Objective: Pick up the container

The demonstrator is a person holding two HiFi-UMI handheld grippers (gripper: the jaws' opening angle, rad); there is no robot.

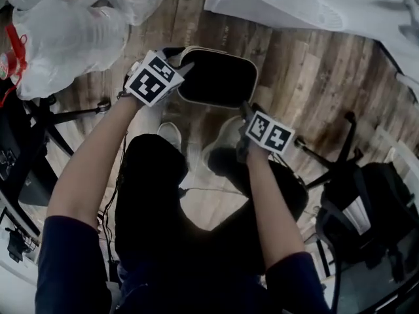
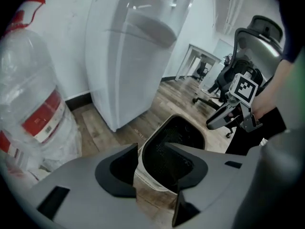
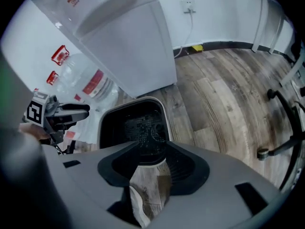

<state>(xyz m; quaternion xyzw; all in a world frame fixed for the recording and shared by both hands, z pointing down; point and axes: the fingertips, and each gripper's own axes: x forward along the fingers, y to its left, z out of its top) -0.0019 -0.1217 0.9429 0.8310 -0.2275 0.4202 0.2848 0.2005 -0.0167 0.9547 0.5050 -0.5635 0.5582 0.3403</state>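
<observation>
The container (image 1: 216,77) is a rounded bin with a cream rim and a black inside, standing on the wooden floor. My left gripper (image 1: 177,63) is at its left end and my right gripper (image 1: 246,112) at its near right edge. In the left gripper view the bin's wall (image 2: 155,178) runs between the spread jaws of my left gripper (image 2: 152,149), with a gap at the left jaw. In the right gripper view the printed outer wall (image 3: 148,187) sits between the wide jaws of my right gripper (image 3: 148,149), and the black interior (image 3: 136,123) lies beyond. Both grippers are open.
Large plastic water bottles (image 1: 65,38) lie to the left. A white water dispenser (image 1: 294,2) stands just behind the bin. A chair base (image 1: 347,156) and a dark bag (image 1: 373,201) are on the right, and a stand's leg (image 1: 78,113) on the left.
</observation>
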